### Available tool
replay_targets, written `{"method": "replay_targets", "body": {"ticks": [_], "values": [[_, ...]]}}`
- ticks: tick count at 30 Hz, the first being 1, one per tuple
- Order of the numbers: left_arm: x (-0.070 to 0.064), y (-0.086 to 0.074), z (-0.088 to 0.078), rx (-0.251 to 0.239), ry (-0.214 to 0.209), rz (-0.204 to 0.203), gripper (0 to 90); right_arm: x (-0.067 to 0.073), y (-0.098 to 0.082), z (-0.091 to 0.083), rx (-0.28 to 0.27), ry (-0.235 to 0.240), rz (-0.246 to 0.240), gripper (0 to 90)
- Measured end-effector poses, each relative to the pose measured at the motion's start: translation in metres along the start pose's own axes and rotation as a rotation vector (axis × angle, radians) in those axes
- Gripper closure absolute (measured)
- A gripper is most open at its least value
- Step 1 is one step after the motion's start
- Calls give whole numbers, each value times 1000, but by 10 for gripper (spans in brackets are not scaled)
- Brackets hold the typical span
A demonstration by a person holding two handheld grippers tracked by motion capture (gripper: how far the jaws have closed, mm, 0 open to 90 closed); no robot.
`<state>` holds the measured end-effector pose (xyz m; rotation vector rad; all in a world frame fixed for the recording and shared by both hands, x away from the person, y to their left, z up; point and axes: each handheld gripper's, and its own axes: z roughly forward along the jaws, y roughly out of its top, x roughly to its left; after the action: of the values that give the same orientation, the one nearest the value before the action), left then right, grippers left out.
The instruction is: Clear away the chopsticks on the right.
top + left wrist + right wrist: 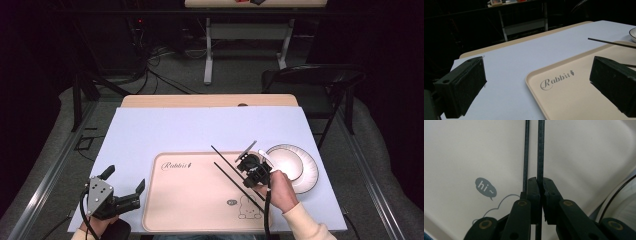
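Observation:
A beige tray [190,200] printed with "Rabbit" lies at the front middle of the table. Two black chopsticks [227,165] slant across its right half, side by side. My right gripper [250,172] hovers over the tray's right edge. In the right gripper view the right gripper [540,180] is shut on one chopstick [540,145], while the other chopstick [526,145] runs just past the left jaw. My left gripper [125,181] sits left of the tray, low over the mat. The left gripper [537,72] is open wide and holds nothing.
A white plate [295,167] with a dark rim rests just right of the tray, close to my right hand. A pale lavender mat [165,130] covers the table. A black folding chair [320,80] and cables [165,75] lie beyond the far edge.

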<state>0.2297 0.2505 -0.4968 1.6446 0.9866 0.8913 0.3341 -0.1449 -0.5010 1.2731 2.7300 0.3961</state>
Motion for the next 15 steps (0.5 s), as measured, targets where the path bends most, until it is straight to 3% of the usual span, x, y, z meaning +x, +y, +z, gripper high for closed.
{"method": "replay_targets", "body": {"ticks": [10, 11, 15], "values": [[0, 0, 0, -3, 1, 0, 2, -1, -4, 5, 21, 0, -11, 852], [0, 0, 0, -3, 1, 0, 2, -3, -10, 12, 54, 0, -31, 852], [0, 0, 0, -1, 2, -1, 2, -1, -10, 18, 63, 4, -18, 852]]}}
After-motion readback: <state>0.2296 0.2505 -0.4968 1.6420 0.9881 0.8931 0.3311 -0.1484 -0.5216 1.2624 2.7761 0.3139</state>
